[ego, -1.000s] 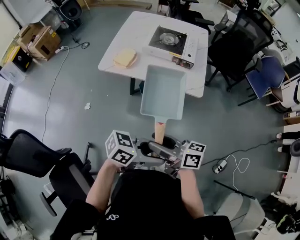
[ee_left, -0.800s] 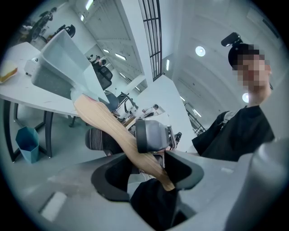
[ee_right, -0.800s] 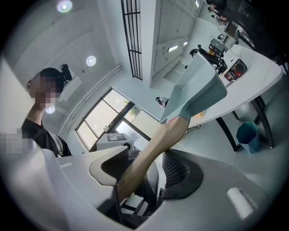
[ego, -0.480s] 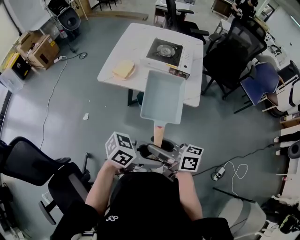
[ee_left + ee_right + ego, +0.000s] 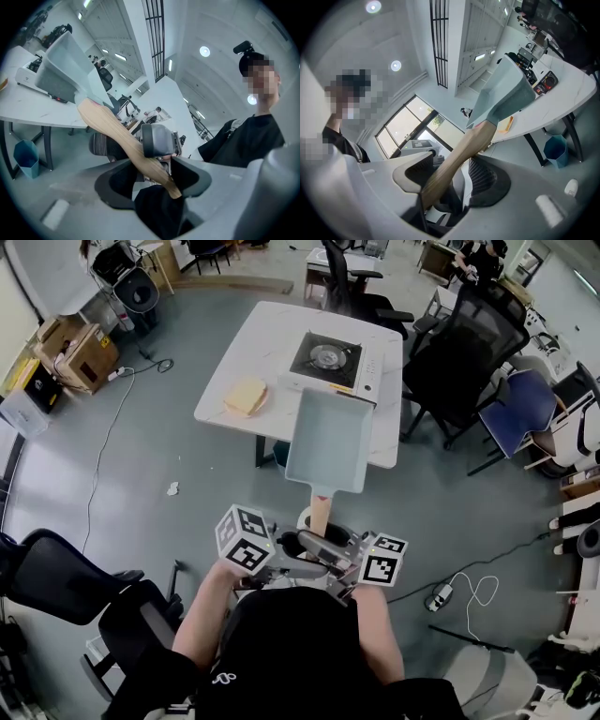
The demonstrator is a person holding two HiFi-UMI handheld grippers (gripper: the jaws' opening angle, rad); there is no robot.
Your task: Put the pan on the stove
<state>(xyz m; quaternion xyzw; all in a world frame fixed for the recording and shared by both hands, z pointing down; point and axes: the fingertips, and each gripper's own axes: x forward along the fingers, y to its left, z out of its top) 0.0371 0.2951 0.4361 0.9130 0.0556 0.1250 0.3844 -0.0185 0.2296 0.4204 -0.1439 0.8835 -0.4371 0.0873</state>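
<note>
A pale grey-blue rectangular pan with a wooden handle hangs in the air over the near edge of the white table. Beyond the pan's far rim, a portable gas stove sits on that table. My left gripper and right gripper meet at the handle's end, both shut on it. In the left gripper view the handle runs between the jaws of the left gripper up to the pan. The right gripper clamps the handle below the pan.
A plate with a yellow slab lies on the table left of the stove. Black office chairs stand right of the table, another at lower left. A blue bin sits under the table. Cardboard boxes and floor cables lie far left.
Both grippers and the pan have come closer to the table; the pan's far rim now sits nearer the stove. The grip on the handle is unchanged.
</note>
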